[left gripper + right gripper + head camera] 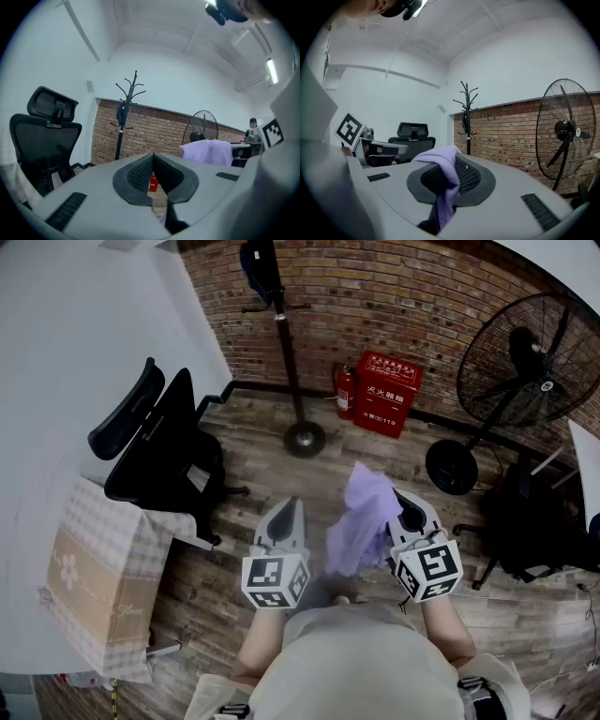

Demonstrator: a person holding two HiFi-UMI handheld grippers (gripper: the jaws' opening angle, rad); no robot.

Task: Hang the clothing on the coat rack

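A lilac garment [361, 519] hangs from my right gripper [398, 495], which is shut on it; in the right gripper view the cloth [446, 180] drapes out between the dark pads and down. To its left, at the same height, my left gripper [294, 502] is shut with nothing pinched. Its pads [140, 173] meet at the tip, and the garment [208, 151] shows off to the right. The black coat rack [284, 343] stands ahead against the brick wall with a dark item on its top hooks. It also appears as a coat rack [123, 122] in the left gripper view and a coat rack [468, 126] in the right one.
A black office chair [159, 442] stands at the left beside a checked bag [98, 577]. A red fire-extinguisher box [386, 393] sits by the wall right of the rack's base [305, 439]. A big floor fan [525, 362] and a dark bag [534, 526] stand at the right.
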